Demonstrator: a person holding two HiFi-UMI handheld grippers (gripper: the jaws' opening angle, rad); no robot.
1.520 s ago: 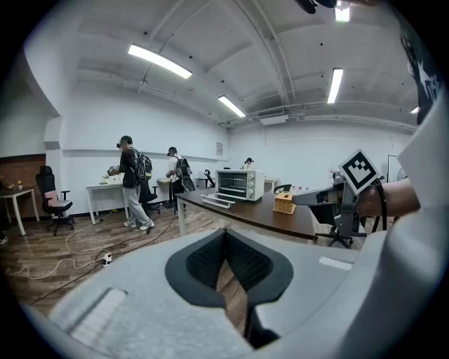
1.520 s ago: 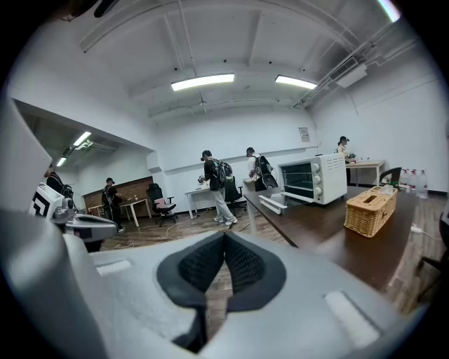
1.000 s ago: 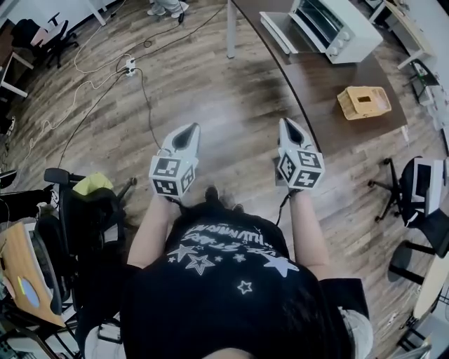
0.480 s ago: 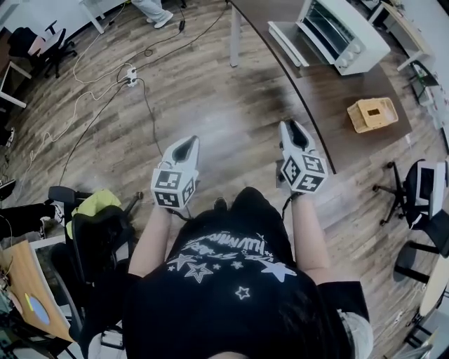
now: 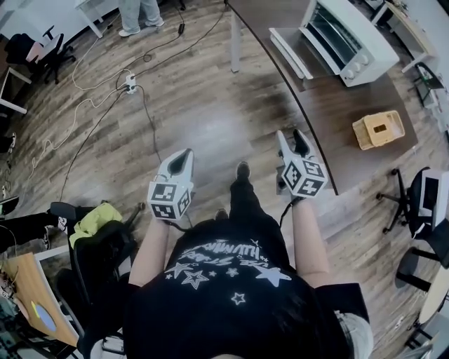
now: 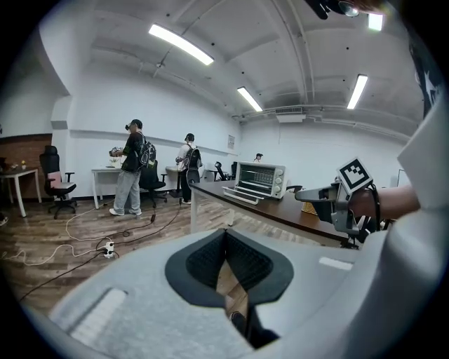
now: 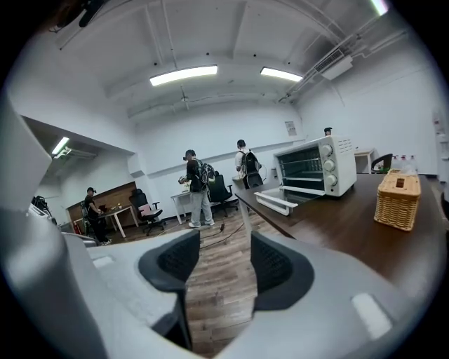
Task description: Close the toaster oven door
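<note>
The white toaster oven (image 5: 347, 38) stands on the far part of the dark brown table (image 5: 330, 112), its glass door (image 5: 291, 52) hanging open and flat toward the table's edge. The right gripper view shows the oven (image 7: 312, 167) and its lowered door (image 7: 275, 201) ahead to the right. My right gripper (image 5: 291, 140) is held in the air near the table's near corner, far short of the oven. Its jaws have just been opening and stand open with nothing between them. My left gripper (image 5: 184, 156) hovers over the wooden floor, shut and empty.
A wicker basket (image 5: 379, 130) sits on the table to the right of the oven. Cables and a power strip (image 5: 130, 87) lie on the floor ahead left. Office chairs stand at the left (image 5: 98, 231) and right (image 5: 421, 203). A person (image 5: 137, 14) stands further off.
The person has walked forward, so the table and oven lie closer. Both grippers came along and sank a little. The right jaws spread apart; the left stayed shut.
</note>
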